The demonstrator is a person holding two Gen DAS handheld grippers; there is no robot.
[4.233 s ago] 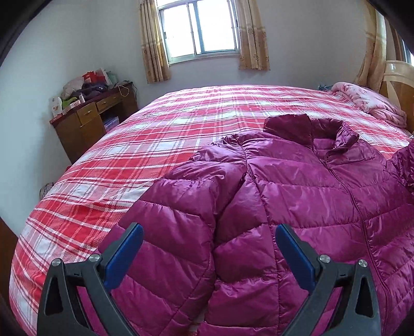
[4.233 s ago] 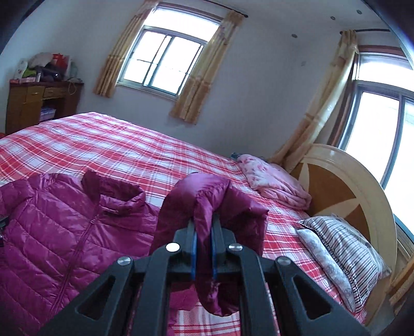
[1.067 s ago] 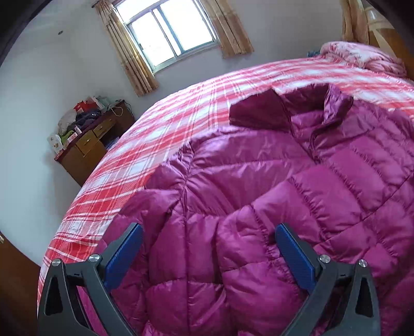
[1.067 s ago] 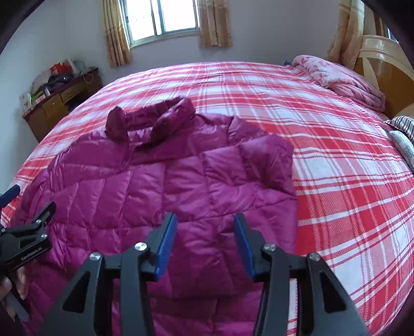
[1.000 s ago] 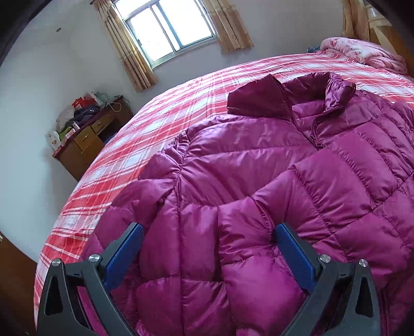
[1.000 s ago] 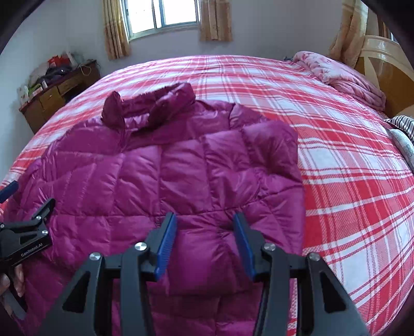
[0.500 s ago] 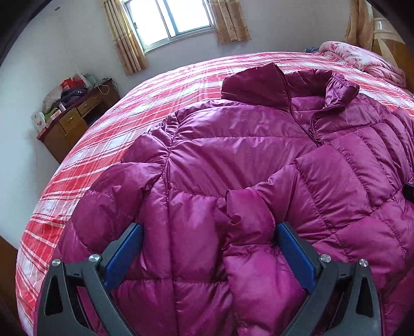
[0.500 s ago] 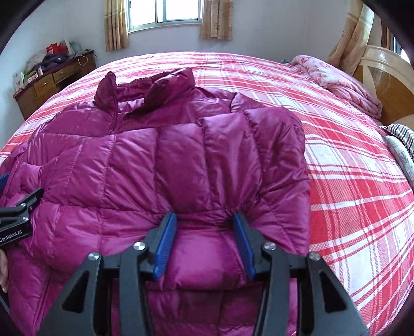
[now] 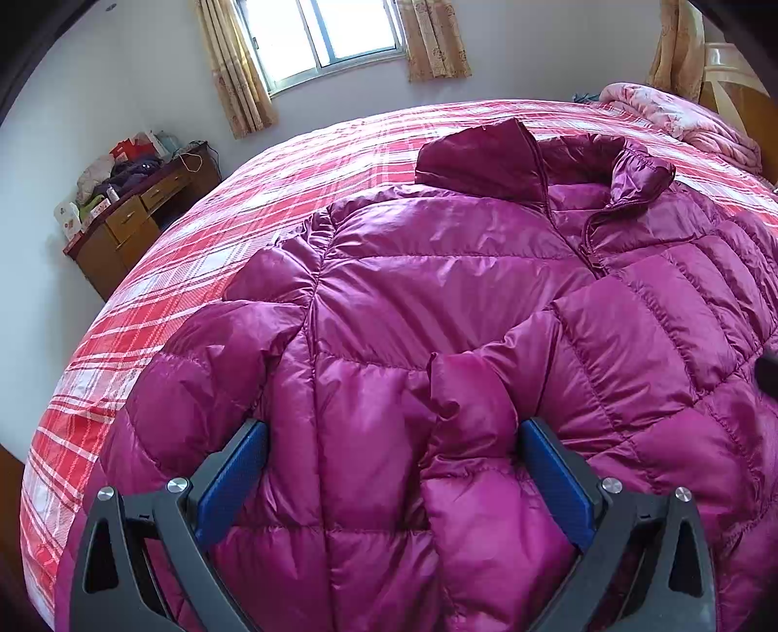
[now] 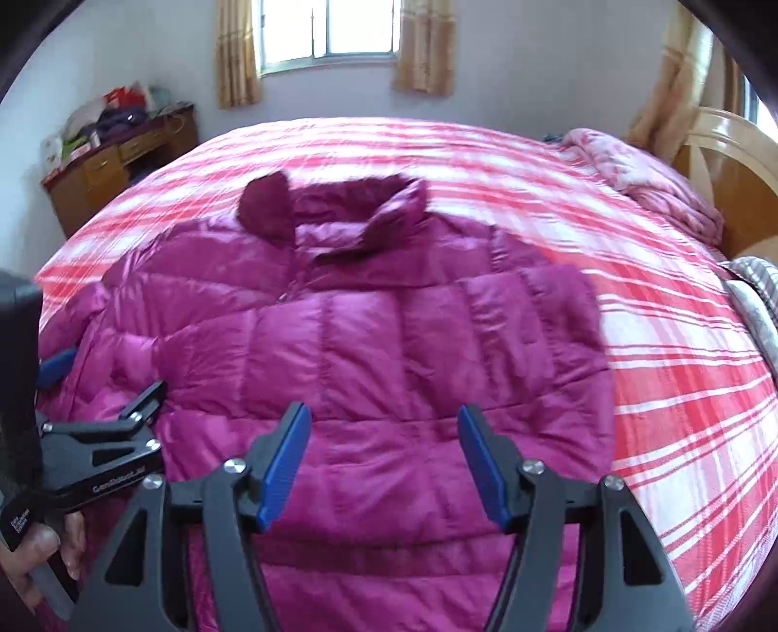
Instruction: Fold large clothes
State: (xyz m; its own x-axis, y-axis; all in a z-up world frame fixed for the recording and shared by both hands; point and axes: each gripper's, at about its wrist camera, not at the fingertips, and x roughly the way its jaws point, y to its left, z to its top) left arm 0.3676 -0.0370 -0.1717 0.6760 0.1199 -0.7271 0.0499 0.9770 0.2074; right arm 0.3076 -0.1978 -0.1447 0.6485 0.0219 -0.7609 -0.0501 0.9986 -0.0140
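On the bed: a magenta puffer jacket [image 10: 369,340] lies front up on the red-and-white plaid bedspread [image 10: 680,389], collar toward the window [image 10: 330,29].
Jacket sleeves: the sleeve [image 10: 549,311] on the headboard side is folded across the chest; its cuff [image 9: 467,403] lies just ahead of the left gripper.
Left gripper [image 9: 389,466]: released, its blue pads wide apart over the lower front of the jacket, the cuff between them; whether the pads press the fabric is hard to tell from this angle.
Right gripper [image 10: 384,462]: released, nothing clamped; its jaws have just been opening, with only the jacket's hem area lying below them.
Hand [image 10: 34,559]: partly seen at the left edge of the right wrist view, holding the left gripper's handle.
Right wrist view: blurred, so fine detail is uncertain.
Surroundings: a wooden dresser [image 9: 131,228] piled with clutter by the far wall, a pink quilt [image 10: 651,184] near the wooden headboard [image 10: 744,194].
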